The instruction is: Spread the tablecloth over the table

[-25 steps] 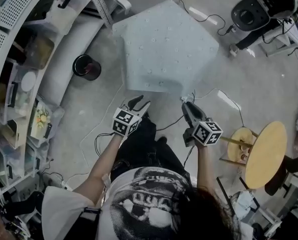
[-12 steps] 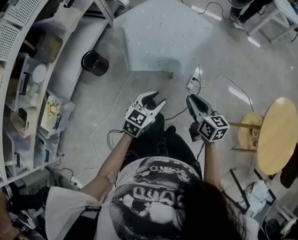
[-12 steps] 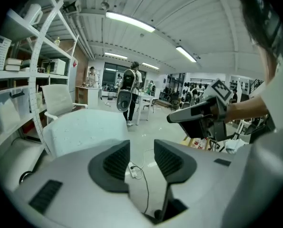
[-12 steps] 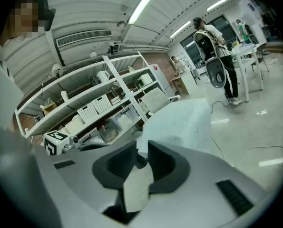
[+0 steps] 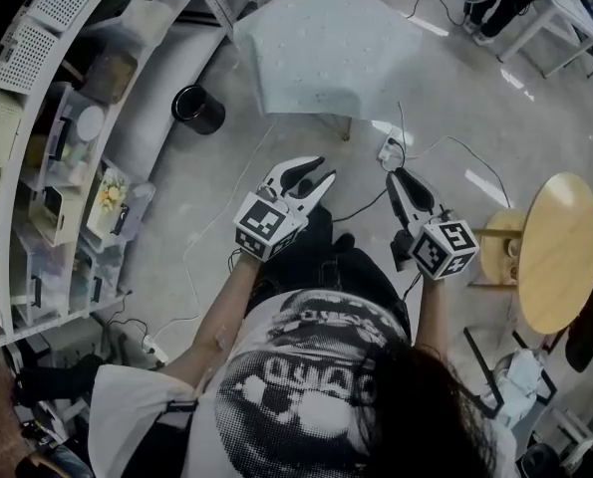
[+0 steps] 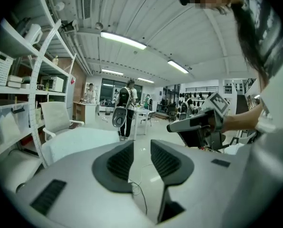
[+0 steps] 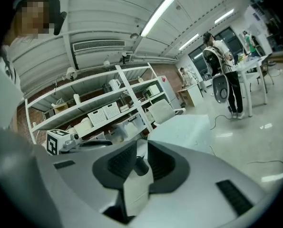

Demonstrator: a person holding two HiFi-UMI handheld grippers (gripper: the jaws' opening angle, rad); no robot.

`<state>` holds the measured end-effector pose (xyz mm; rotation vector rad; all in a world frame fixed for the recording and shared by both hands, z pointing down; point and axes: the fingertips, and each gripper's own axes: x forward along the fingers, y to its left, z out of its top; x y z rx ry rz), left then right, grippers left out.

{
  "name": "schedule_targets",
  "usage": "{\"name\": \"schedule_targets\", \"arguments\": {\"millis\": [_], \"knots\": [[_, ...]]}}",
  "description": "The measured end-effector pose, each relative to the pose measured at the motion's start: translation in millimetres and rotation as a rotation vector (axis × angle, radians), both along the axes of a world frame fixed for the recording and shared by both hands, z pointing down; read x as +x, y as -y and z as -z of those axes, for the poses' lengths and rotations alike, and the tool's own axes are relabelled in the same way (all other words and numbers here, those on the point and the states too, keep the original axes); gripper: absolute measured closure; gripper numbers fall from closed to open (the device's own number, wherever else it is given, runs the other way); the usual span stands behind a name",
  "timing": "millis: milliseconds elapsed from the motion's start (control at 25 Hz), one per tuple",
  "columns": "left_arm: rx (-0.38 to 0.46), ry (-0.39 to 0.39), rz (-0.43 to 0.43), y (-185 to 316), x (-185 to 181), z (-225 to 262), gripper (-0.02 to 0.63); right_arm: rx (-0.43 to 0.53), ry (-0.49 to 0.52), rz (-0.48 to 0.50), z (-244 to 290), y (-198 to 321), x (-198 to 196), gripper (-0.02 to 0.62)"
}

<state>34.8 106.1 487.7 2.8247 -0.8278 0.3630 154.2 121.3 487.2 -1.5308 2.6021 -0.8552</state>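
Note:
A pale blue-white tablecloth (image 5: 326, 53) lies draped over the table, its corners hanging down. It also shows in the left gripper view (image 6: 79, 139) and the right gripper view (image 7: 189, 129). Both grippers are raised in front of the person, well short of the cloth. My left gripper (image 5: 314, 174) has its jaws closing with only floor and a cable seen through the gap (image 6: 141, 148). My right gripper (image 5: 397, 178) is also closing on nothing; just pale floor and a dark round shape show between its jaws (image 7: 140, 160). Each gripper appears in the other's view: the right (image 6: 193, 122), the left (image 7: 91, 144).
Curved shelving (image 5: 37, 118) with bins and boxes runs along the left. A black bin (image 5: 198, 108) stands beside a grey bench (image 5: 161, 78). Cables and a power strip (image 5: 391, 147) lie on the floor. A round wooden table (image 5: 555, 252) is at the right. A person (image 6: 127, 109) stands far off.
Both grippers have pulled back from the cloth's near edge and risen toward the person. Their jaws stand narrower than before. The cloth stays draped on the table.

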Motion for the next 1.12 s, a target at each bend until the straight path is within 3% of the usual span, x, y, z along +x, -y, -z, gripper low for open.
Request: {"name": "schedule_targets", "arguments": {"millis": [360, 1120], "knots": [[0.082, 0.017, -0.074, -23, 22, 31, 0.560, 0.056, -0.087, -0.004, 24, -27, 14, 0.604], [0.062, 0.040, -0.197, -42, 47, 23, 0.592, 0.067, -0.175, 0.079, 21, -33, 23, 0.600]]}}
